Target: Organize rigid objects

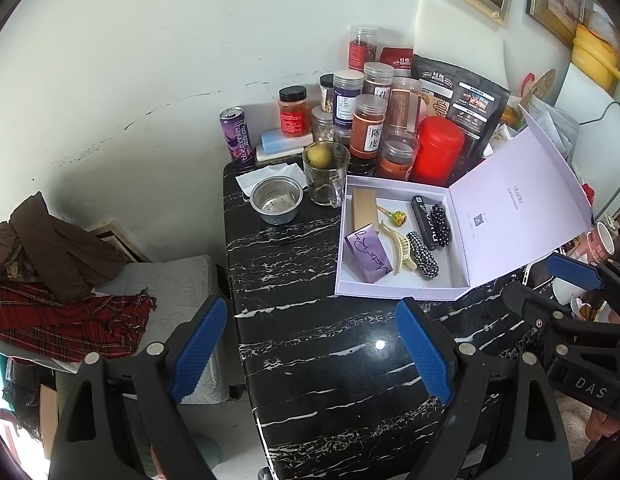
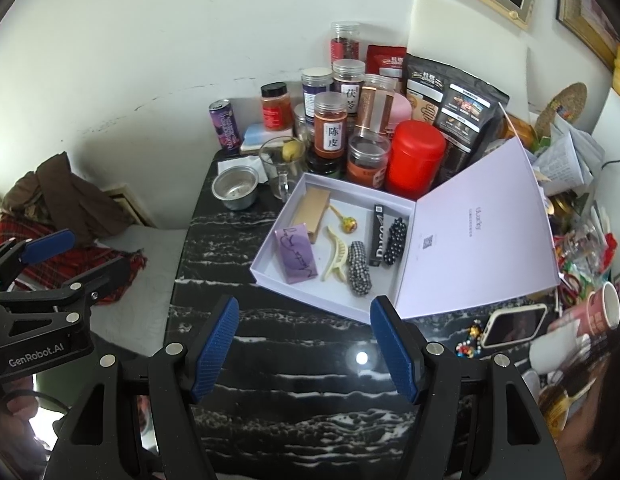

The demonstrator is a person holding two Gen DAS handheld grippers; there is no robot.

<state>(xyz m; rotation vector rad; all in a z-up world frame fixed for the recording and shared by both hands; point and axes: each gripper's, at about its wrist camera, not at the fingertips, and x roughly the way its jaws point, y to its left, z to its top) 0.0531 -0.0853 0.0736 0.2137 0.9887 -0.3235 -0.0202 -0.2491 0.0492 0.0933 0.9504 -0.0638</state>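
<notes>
Ahead of both empty, wide-spread grippers, left gripper (image 1: 312, 354) and right gripper (image 2: 303, 350), the open box (image 2: 265, 278) already held about 7 items, its lid (image 2: 478, 240) apparently the remaining step.

An open box (image 2: 293, 292) sits on the worktop (image 2: 301, 392), its lid (image 2: 482, 240) raised to the right. Inside lie a hair claw (image 2: 334, 258) and small cartons. Jars (image 2: 330, 128) crowd behind it; a mug (image 2: 281, 164) stands at its rear-left corner.

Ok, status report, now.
Both tongs, left and right, open, empty, above the table. Box open, items inside. Nothing in the way.
</notes>
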